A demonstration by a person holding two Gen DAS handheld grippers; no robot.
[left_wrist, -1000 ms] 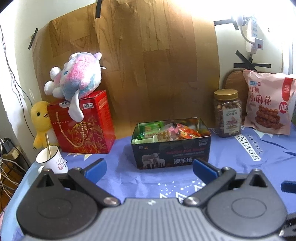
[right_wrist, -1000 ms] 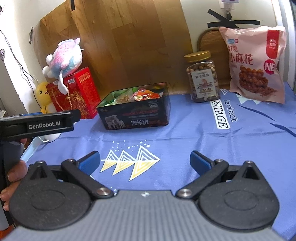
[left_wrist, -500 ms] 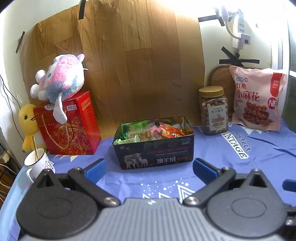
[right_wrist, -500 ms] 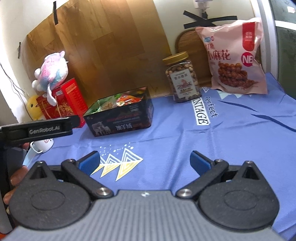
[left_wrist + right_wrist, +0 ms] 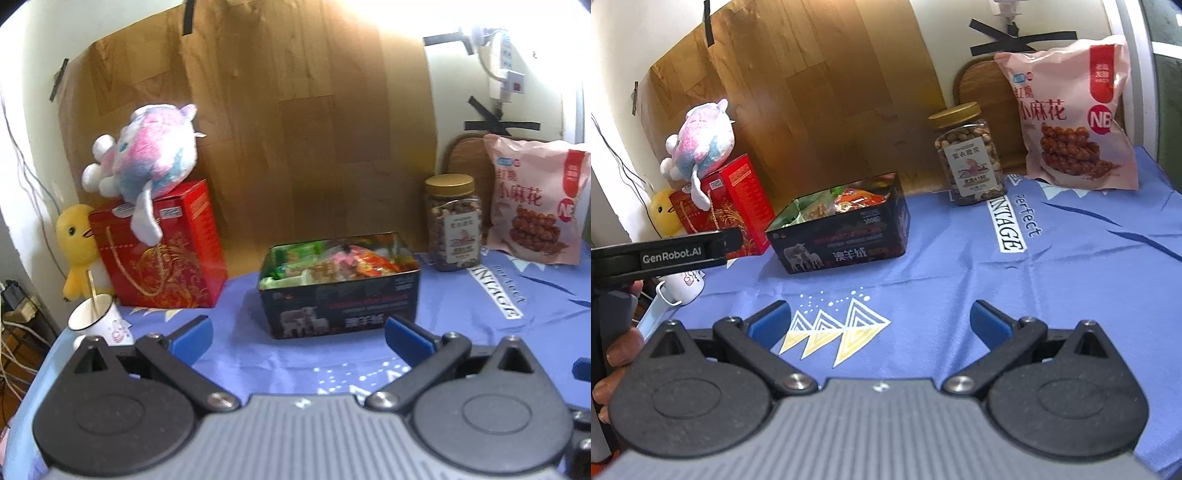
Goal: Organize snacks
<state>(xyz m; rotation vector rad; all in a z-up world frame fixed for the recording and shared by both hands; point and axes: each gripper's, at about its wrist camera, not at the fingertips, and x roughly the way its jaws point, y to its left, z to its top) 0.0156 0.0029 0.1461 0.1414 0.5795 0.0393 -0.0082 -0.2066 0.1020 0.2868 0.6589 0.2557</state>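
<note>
Item: black rectangular metal tin [image 5: 340, 291], open-topped, packed with assorted snack packets, at twelve o'clock on blue printed cloth [image 5: 960, 280]. Left gripper [image 5: 297, 332], right gripper [image 5: 881, 321]: both spread wide, empty, likely poised for picking.

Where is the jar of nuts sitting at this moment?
In both wrist views the jar of nuts stands upright at the back right of the blue cloth, between the open snack tin and the pink snack bag.

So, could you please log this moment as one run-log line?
left gripper: open, empty | right gripper: open, empty | snack tin: filled, on cloth | jar, snack bag: upright behind
</note>
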